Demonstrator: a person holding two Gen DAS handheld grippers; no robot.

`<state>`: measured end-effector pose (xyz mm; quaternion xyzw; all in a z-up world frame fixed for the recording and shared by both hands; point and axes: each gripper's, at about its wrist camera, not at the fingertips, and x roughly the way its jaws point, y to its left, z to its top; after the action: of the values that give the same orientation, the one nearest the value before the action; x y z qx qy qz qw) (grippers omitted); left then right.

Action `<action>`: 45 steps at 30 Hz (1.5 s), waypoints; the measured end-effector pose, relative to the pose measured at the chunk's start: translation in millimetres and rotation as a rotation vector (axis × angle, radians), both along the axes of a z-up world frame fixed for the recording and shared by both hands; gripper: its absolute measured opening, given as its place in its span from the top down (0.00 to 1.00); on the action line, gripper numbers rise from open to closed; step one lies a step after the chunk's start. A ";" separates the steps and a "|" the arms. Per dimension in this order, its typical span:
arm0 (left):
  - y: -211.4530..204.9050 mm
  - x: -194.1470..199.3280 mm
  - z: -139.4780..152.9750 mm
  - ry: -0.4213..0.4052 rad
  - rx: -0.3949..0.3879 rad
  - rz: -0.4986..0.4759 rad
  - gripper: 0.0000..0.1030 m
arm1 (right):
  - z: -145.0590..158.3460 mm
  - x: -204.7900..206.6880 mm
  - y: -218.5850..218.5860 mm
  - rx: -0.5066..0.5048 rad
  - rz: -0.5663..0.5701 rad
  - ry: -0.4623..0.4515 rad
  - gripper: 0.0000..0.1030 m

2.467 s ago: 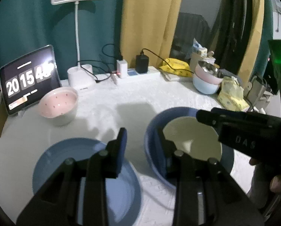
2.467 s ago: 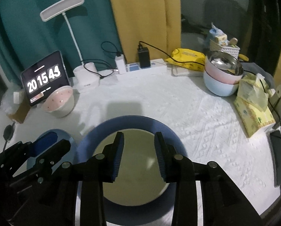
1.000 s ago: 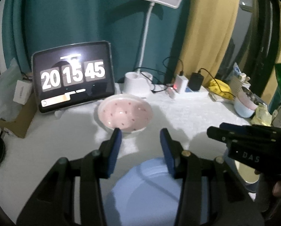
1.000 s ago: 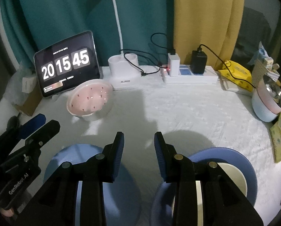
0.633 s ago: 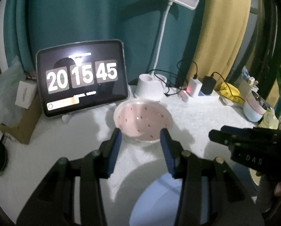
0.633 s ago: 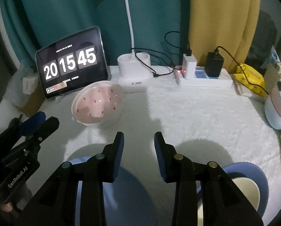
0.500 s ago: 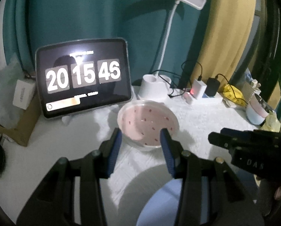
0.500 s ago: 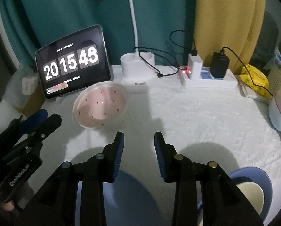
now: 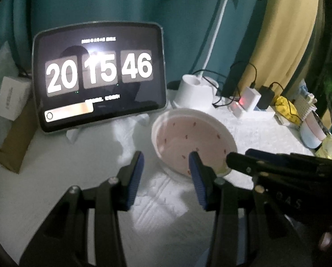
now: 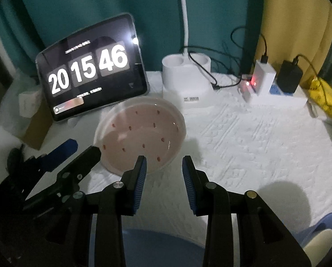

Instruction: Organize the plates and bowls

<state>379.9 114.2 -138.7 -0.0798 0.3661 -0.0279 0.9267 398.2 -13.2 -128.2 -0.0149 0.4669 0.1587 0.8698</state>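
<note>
Left wrist view: left gripper (image 9: 167, 162), fingers partly open, nothing between them; the pink speckled bowl (image 9: 192, 141) sits on the white table (image 9: 76, 155) just ahead, its near-left rim behind the right-hand finger (image 9: 196, 173), the other finger over bare cloth. Right gripper (image 9: 246, 160) enters from the right, tips at the bowl's near-right rim; contact cannot be told. Tablet clock (image 9: 99, 75) stands behind, lamp base (image 9: 193, 93) beside it. Against the frame a second ago, the bowl is larger and nearer, and the blue plate has nearly left the bottom edge. Right wrist view: right gripper (image 10: 164, 166), fingers partly open and empty, their gap over cloth just right of the bowl (image 10: 141, 133), the left-hand finger (image 10: 141, 173) overlapping its near rim. Left gripper (image 10: 83, 148) lies at the bowl's left side. Blue plate (image 10: 161, 244) shows below the fingers, a second blue plate holding a cream dish (image 10: 319, 238) at lower right; both were fuller in view a second ago.
</note>
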 end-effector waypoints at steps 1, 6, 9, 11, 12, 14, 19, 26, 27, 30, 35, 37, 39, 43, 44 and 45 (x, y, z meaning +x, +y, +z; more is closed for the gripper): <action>0.3 1.6 -2.2 0.002 0.000 -0.001 0.57 | -2.3 2.5 -0.1 0.004 -0.009 0.006 0.66; -1.9 7.6 -12.3 0.030 0.011 -0.013 0.57 | -15.2 11.0 0.2 -0.012 -0.037 0.017 0.66; -3.1 9.9 -15.4 0.039 0.015 -0.019 0.57 | -21.0 13.0 0.9 -0.025 -0.048 0.020 0.66; -3.8 11.1 -17.9 0.051 0.027 -0.014 0.57 | -29.0 14.8 2.4 -0.038 -0.046 0.048 0.66; -3.9 11.8 -19.0 0.054 0.031 -0.016 0.57 | -33.5 15.8 3.0 -0.042 -0.044 0.067 0.66; -4.6 13.7 -21.8 0.064 0.039 -0.020 0.57 | -43.9 16.6 2.9 -0.044 -0.044 0.103 0.66; -1.3 17.2 -26.7 0.081 0.013 -0.029 0.58 | -52.1 15.0 4.4 -0.040 -0.045 0.116 0.66; -1.2 20.5 -30.2 0.084 -0.022 -0.067 0.78 | -41.1 11.7 4.5 -0.017 -0.047 0.053 0.81; -1.5 20.0 -30.0 0.082 -0.023 -0.071 0.80 | -37.9 10.5 4.6 -0.011 -0.042 0.043 0.82; -1.2 19.6 -30.3 0.080 -0.028 -0.073 0.81 | -31.7 6.3 7.9 -0.011 -0.037 0.018 0.83; -1.6 16.1 -27.0 0.068 -0.021 -0.074 0.83 | -30.2 3.9 8.3 -0.020 -0.041 0.004 0.83; -1.6 13.3 -24.3 0.057 -0.016 -0.072 0.83 | -29.2 3.8 7.5 -0.021 -0.043 -0.002 0.83; -2.1 11.3 -22.2 0.049 -0.013 -0.070 0.83 | -25.9 1.8 6.1 -0.018 -0.048 -0.006 0.83; -2.0 6.4 -17.0 0.037 -0.012 -0.067 0.83 | -17.9 -0.1 3.6 -0.012 -0.052 -0.019 0.83; -2.4 4.2 -14.4 0.031 -0.010 -0.066 0.83 | -15.5 -1.4 2.7 -0.010 -0.051 -0.024 0.83; -2.4 2.7 -12.9 0.027 -0.009 -0.065 0.83 | -12.5 -3.2 2.3 -0.009 -0.050 -0.031 0.83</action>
<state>382.6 111.9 -151.6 -0.0725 0.3807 -0.0586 0.9200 395.0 -10.9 -140.7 -0.0095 0.4542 0.1347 0.8806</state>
